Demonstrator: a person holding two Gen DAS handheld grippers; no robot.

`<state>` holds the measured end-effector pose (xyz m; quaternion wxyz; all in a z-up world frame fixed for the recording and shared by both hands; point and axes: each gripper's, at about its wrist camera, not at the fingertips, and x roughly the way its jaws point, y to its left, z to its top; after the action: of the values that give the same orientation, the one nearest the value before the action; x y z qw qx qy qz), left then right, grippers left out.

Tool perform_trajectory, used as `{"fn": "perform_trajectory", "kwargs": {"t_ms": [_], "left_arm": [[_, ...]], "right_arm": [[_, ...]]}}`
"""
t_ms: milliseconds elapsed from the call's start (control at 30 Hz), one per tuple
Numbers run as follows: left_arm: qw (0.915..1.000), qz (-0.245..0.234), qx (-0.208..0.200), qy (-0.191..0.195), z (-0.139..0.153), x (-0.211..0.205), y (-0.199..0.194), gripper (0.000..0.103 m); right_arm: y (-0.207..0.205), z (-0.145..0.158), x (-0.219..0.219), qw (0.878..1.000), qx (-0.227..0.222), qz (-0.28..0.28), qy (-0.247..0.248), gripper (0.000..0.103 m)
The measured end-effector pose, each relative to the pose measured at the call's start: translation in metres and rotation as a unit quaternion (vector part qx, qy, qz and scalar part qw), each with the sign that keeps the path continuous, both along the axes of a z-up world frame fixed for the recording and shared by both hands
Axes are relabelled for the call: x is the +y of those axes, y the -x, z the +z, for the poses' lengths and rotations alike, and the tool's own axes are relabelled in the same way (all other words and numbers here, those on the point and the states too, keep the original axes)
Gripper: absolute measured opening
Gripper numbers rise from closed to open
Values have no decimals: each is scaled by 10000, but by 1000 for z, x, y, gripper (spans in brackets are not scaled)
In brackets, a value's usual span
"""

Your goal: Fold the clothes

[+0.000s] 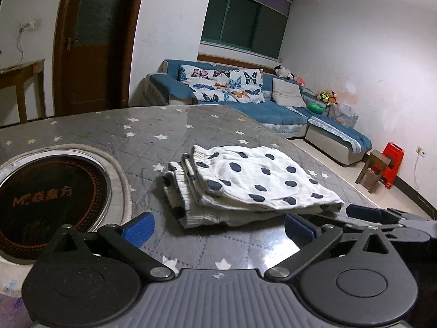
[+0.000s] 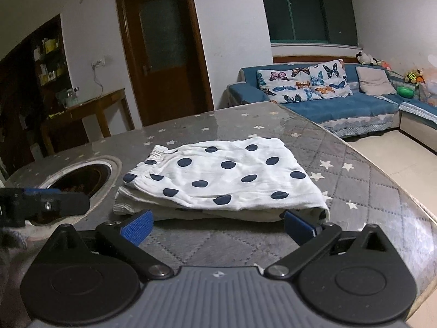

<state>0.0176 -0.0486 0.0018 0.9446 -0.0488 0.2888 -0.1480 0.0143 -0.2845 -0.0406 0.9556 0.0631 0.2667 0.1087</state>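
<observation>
A folded white garment with dark blue polka dots (image 2: 218, 180) lies flat on a grey quilted table cover (image 2: 363, 191) sprinkled with small white stars, its layered elastic waistbands turned toward the round cooktop (image 1: 46, 199) set into the table at the left. Both handheld grippers sit low at the table's near edge, pointed at the garment. The left gripper (image 1: 218, 224) has its blue-padded fingers (image 1: 139, 227) spread wide with nothing between them; the garment's near edge lies just beyond the fingertips and toward its right finger, not touching either pad so far as the left wrist view shows. The right gripper (image 2: 218, 225) is likewise spread wide and grasping nothing, its fingers (image 2: 299, 225) framing the near fold of the cloth; the right pad sits just beside the garment's near right corner, though whether it touches the fabric cannot be told. Each gripper appears at the edge of the other's camera: the right one low at the right of the left wrist view, the left one at the left of the right wrist view, beside the cooktop's rim. Behind the table stand a blue sofa (image 2: 341, 109) with a butterfly-print cushion (image 2: 303, 83), a dark window (image 2: 308, 13), a brown wooden door (image 2: 161, 49) and a wooden side table (image 2: 90, 114). A red plastic stool (image 1: 390, 164) stands against the far wall.
</observation>
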Motion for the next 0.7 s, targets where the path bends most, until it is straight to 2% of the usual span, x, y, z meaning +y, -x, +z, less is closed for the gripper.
{"fn": "perform_trajectory", "kwargs": {"t_ms": [167, 700], "left_arm": [[9999, 20, -58, -88, -1, 1, 12, 103], [9998, 24, 9, -188, -7, -3, 40, 103]], "right_arm": [[8, 0, 5, 10000, -17, -68, -52, 103], [34, -2, 19, 9993, -96, -204, 286, 103]]}}
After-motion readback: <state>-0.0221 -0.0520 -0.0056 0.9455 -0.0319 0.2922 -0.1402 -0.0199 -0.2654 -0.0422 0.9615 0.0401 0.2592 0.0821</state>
